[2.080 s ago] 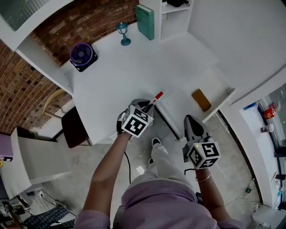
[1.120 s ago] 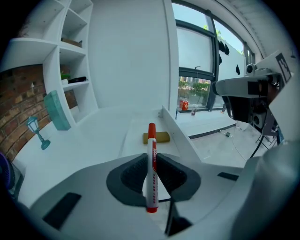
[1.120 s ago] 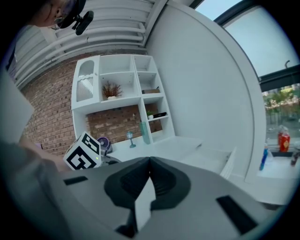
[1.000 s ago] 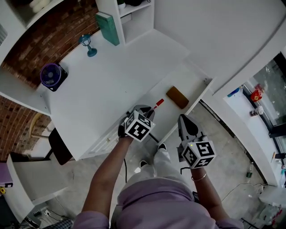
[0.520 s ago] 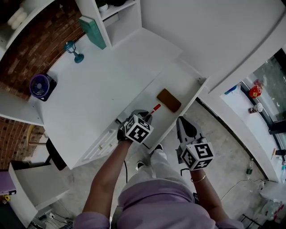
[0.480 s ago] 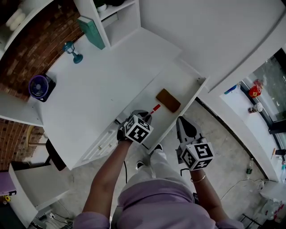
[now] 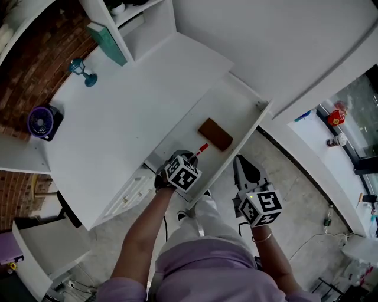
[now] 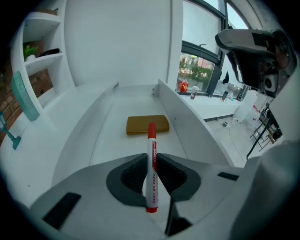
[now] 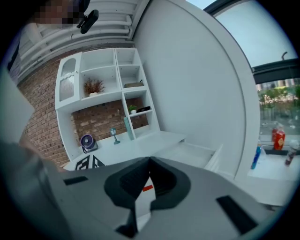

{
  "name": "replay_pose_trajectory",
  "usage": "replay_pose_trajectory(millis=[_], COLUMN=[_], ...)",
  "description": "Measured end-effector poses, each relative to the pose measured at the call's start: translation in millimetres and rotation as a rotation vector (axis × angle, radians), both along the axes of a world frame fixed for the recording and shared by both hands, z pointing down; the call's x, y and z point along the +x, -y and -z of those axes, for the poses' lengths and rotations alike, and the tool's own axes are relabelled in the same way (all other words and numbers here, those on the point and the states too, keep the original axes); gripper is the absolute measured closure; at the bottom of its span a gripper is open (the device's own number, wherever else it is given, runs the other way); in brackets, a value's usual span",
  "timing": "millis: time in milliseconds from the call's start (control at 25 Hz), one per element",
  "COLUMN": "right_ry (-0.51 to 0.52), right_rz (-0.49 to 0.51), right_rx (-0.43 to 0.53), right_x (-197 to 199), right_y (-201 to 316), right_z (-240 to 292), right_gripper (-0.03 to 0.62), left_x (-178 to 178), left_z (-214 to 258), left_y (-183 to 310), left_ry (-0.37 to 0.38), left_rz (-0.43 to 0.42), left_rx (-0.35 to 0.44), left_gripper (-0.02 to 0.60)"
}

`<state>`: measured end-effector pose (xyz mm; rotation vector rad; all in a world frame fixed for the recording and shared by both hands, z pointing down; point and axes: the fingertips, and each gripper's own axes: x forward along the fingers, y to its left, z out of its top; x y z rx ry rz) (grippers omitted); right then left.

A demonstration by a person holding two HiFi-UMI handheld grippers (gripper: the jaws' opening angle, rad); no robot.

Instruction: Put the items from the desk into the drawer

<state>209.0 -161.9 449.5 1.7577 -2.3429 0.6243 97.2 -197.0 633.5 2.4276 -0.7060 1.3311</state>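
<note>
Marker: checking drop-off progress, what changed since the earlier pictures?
The left gripper, shut on the marker, carried it further over the open drawer, closer to the brown block. The block stayed put; the right gripper stayed shut and empty.

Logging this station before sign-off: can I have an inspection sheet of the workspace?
surface: white desk, drawer pulled open.
job's things: red marker held over the drawer; brown block lying in it.
clutter: purple fan, blue ornament, green book on the desk.
grippers: left gripper shut on the red marker; right gripper shut, empty.
cables: thin lead on the floor.
surroundings: brick wall, white shelves, bottles on a sill.
</note>
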Motion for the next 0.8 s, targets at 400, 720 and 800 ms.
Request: replay_pose_trajectory(millis=[400,720,800], right_ry=[-0.005,-0.007,-0.007], right_rz=[-0.029,-0.051,-0.051], right_rx=[-0.032,-0.047,-0.048], right_x=[16,31,32], right_y=[4,5,6], right_z=[-12,-18,-18], right_gripper=[0.591,0.591,0.591], left_x=[-1,10,11], left_z=[-46,-60,-63], left_y=[3,5,5], left_ry=[0.079,0.108,0.116], left_rz=[0.008,-0.021,-0.019], left_rx=[-0.079,-0.111,-0.119], left_gripper=[0.517,0.517,0.517])
